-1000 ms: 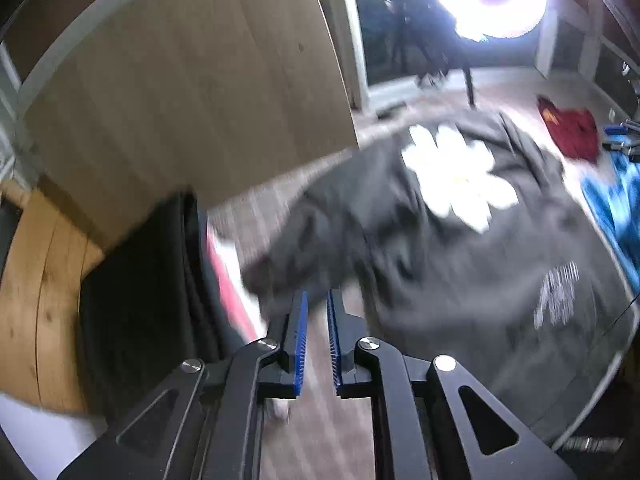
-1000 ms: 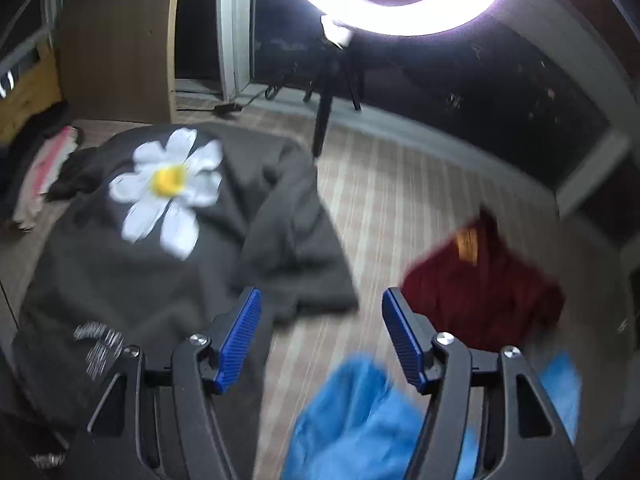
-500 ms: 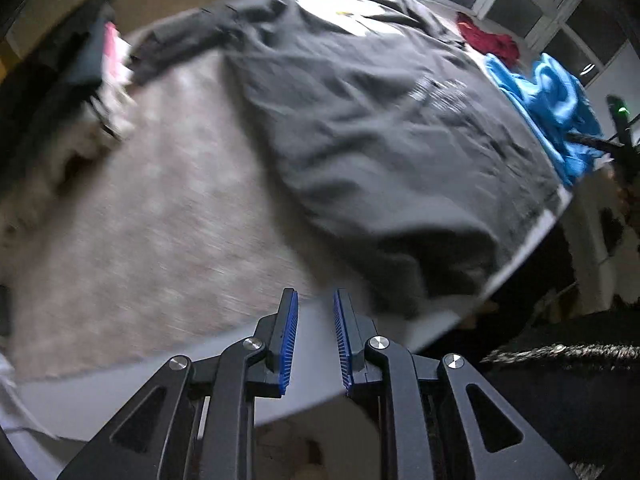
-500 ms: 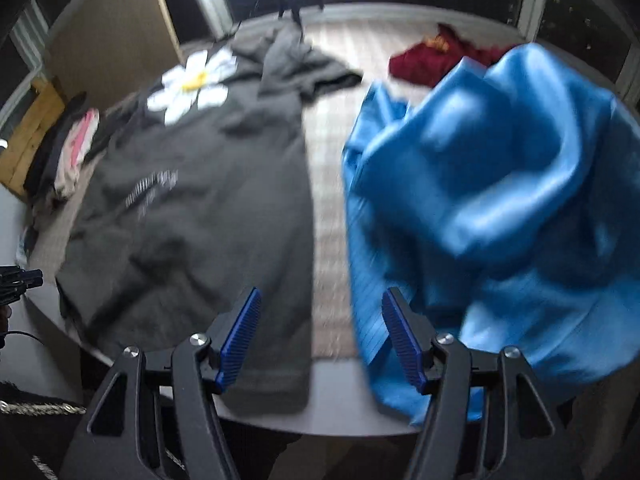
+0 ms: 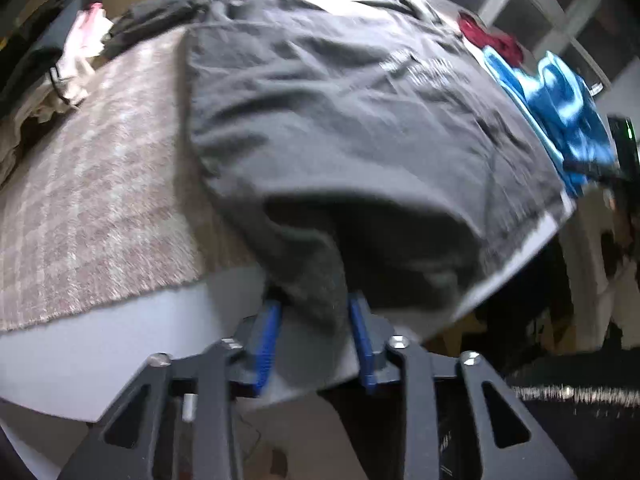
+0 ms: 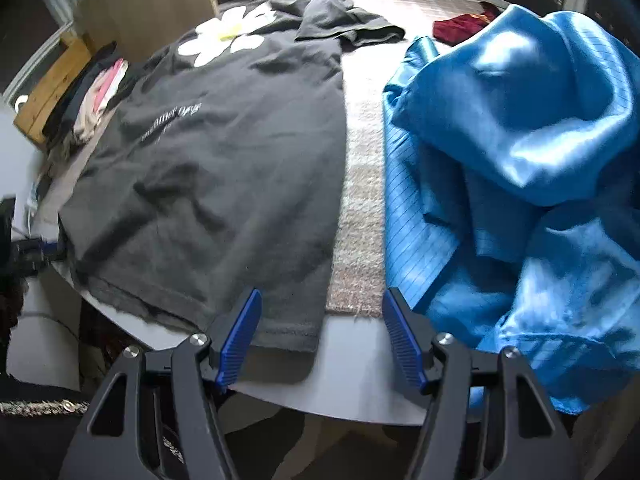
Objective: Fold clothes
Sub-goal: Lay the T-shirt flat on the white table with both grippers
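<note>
A dark grey T-shirt (image 5: 340, 120) with a white flower print (image 6: 228, 38) lies spread flat on the table, its hem at the near edge. My left gripper (image 5: 314, 320) is at the hem's left corner. Its jaws are closing, and a bunched fold of the dark cloth fills the gap between the blue pads (image 5: 270, 340). My right gripper (image 6: 320, 320) stands open just above the table's rim, with the hem's right corner (image 6: 288, 332) lying below its left finger. Nothing is gripped between its pads.
A crumpled shiny blue garment (image 6: 520, 160) lies right of the T-shirt, a dark red one (image 6: 460, 26) behind it. A pile of pink and black clothes (image 6: 100, 92) sits far left. A checked cloth (image 6: 360, 200) covers the white table (image 6: 360, 376), whose near edge is under both grippers.
Both grippers have swung down from the far side to the T-shirt's near hem. The left one, empty before, now has the hem's corner between its jaws. The right one stays equally wide.
</note>
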A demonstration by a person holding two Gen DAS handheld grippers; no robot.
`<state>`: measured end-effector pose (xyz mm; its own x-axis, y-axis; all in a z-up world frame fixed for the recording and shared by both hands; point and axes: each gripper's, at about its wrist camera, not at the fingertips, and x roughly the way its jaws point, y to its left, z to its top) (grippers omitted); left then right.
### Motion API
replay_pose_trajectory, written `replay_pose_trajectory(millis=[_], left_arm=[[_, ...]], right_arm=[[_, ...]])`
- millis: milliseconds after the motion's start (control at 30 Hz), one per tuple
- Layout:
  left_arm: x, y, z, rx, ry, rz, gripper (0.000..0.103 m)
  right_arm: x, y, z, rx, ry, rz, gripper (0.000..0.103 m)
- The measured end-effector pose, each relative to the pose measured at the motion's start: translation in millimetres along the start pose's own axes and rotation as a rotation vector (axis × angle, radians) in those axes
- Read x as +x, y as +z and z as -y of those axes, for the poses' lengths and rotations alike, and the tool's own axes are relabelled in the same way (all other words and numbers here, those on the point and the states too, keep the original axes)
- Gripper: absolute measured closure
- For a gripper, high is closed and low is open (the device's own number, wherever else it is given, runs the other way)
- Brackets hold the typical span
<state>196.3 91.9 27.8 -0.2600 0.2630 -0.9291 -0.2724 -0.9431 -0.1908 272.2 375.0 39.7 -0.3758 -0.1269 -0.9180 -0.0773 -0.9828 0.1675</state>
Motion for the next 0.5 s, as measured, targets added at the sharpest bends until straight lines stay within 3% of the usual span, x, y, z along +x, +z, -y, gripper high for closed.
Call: replay_pose_trajectory(millis=[300,433,500], left_arm=[[-75.8,-18.3,-26.1,-0.043,0.123,0.1,0.096],[-53.1,-14.3,-27.8,-0.022,0.181,0.057,0.096],[-44.0,-14.9,-30.4,-0.028,0.171,0.039,0.095]], right_arm=[[-0.9,-1.9,-14.1,-0.11,0.006,0.025,0.041],[-1.7,-7.4,-13.1,-0.133,0.021,0.023,0.041],[-4.5,-12.3,-11.7,-0.145,0.026,0.027,0.041]])
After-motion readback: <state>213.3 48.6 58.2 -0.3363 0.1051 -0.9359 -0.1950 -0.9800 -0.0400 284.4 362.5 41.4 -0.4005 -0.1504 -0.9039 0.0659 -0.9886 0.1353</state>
